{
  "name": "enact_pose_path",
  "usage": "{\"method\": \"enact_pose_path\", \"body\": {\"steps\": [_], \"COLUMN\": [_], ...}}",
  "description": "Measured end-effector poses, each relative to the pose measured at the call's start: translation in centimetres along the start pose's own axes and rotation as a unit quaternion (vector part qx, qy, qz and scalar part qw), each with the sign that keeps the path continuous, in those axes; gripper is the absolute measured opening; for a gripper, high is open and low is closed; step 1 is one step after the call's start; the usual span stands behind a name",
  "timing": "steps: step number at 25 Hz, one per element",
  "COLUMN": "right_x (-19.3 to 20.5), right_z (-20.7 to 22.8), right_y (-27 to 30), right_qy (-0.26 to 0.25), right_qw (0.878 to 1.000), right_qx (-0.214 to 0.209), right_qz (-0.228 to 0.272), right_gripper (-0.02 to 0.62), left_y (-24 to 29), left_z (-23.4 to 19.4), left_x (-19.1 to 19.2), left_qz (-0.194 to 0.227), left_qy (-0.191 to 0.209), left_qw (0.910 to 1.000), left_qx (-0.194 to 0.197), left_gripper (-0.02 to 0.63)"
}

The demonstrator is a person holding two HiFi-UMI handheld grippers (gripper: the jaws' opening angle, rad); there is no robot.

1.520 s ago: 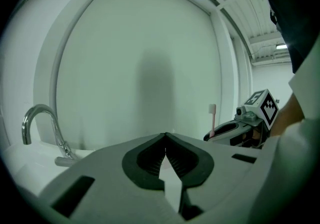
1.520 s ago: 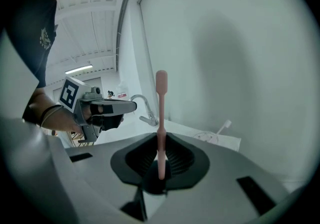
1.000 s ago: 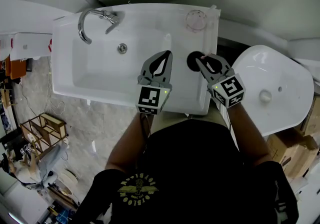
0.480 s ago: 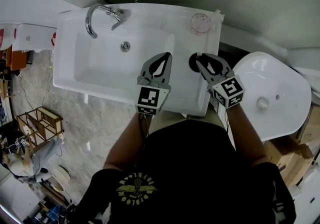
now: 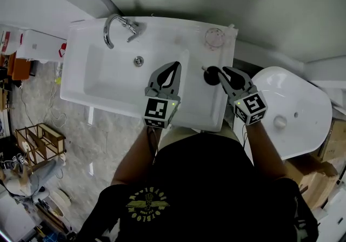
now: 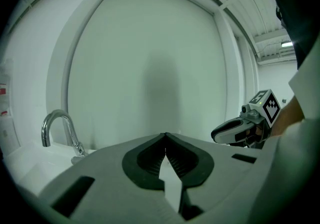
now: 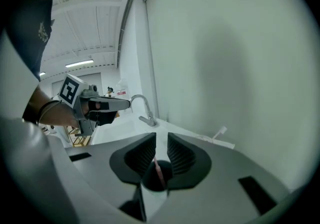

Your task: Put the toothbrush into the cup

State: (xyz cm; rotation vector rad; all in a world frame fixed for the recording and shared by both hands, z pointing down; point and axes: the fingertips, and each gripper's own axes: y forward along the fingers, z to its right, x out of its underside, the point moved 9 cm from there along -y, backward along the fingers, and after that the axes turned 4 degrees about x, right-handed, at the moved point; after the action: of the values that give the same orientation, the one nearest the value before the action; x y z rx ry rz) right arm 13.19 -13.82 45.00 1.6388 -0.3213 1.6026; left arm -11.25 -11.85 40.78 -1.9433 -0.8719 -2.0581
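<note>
A dark cup point(image 5: 211, 76) stands on the right ledge of the white sink point(image 5: 108, 87). A toothbrush stands in it: its white head point(image 5: 204, 67) pokes out on the left, and in the right gripper view its pink handle point(image 7: 158, 168) shows inside the cup point(image 7: 161, 180). My right gripper point(image 5: 226, 72) is just right of the cup, jaws a little apart with nothing clamped; in the right gripper view point(image 7: 161, 137) the cup sits below the gap. My left gripper point(image 5: 175, 64) hovers over the basin's right part, its jaws closed tip to tip point(image 6: 165, 135) and empty.
The faucet point(image 5: 116, 25) is at the back left of the sink, with the drain point(image 5: 139, 61) in the basin. A clear round dish point(image 5: 214, 35) sits at the back right corner, and a white brush-like stick point(image 7: 218, 132) leans by the wall. A white toilet point(image 5: 294, 106) stands to the right.
My right gripper has drawn back to the right, off the top of the cup. The toothbrush head now shows at the cup's rim. The left gripper has kept its place.
</note>
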Motion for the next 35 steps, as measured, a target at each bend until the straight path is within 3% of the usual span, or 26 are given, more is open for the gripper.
{"method": "enact_pose_path", "body": {"steps": [12,20,26,35], "right_x": [-6.0,-8.4,-8.8,-8.6], "right_z": [-1.7,-3.2,-4.2,-4.7], "right_y": [-5.1,-8.2,-8.9,-10.4], "right_qy": [0.023,0.009,0.014,0.012], "right_qw": [0.995,0.991,0.989,0.988], "right_qx": [0.029,0.064,0.088,0.1], "right_qz": [0.091,0.113,0.115,0.12], "right_gripper": [0.012,0.011,0.011,0.011], "left_y": [-3.2,-5.6,-6.1,-4.6], "left_z": [-1.7,-0.1,-0.9,0.6], "left_x": [-5.2,-8.4,-8.8,-8.6], "left_qz": [0.045,0.077,0.091,0.088], "left_qy": [0.007,0.031,0.019,0.027], "left_qw": [0.9989,0.9955,0.9945,0.9922], "left_qx": [0.012,0.046,0.049,0.085], "left_gripper": [0.011,0.011,0.011,0.011]}}
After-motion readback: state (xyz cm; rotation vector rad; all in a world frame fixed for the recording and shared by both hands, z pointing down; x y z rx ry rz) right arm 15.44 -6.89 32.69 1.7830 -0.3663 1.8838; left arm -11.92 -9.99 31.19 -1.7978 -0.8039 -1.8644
